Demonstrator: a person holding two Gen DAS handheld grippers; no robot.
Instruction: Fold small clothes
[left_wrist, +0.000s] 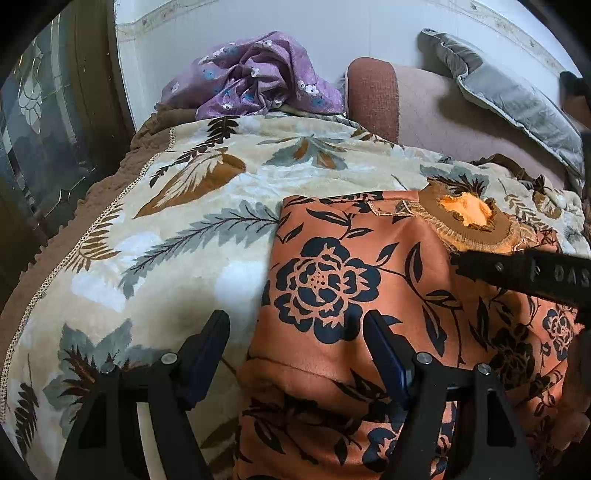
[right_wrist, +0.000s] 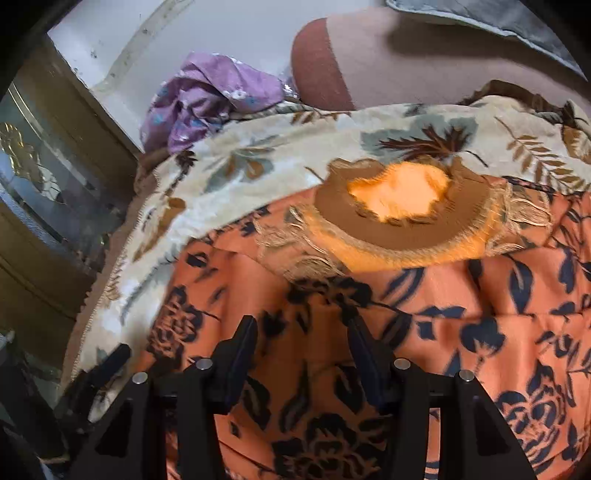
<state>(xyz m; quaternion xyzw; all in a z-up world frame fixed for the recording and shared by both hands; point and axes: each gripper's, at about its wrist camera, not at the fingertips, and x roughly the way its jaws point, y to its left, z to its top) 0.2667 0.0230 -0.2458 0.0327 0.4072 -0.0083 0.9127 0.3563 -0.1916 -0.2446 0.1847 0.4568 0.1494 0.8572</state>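
Left fingers (left_wrist: 295, 354) spread, empty, hovering over top's (left_wrist: 351, 266) left edge; right fingers (right_wrist: 301, 354) spread, empty above its middle. Top flat on bed blanket (left_wrist: 184, 206), collar (right_wrist: 399, 221) far. Advice: pinch left edge low, single layer, fold rightward, keep hem aligned.

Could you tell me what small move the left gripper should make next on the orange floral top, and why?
Probably lower the left gripper onto the orange floral top's left edge and close. Its jaws stand open, straddling that edge without pinching it, so a fold cannot start yet.
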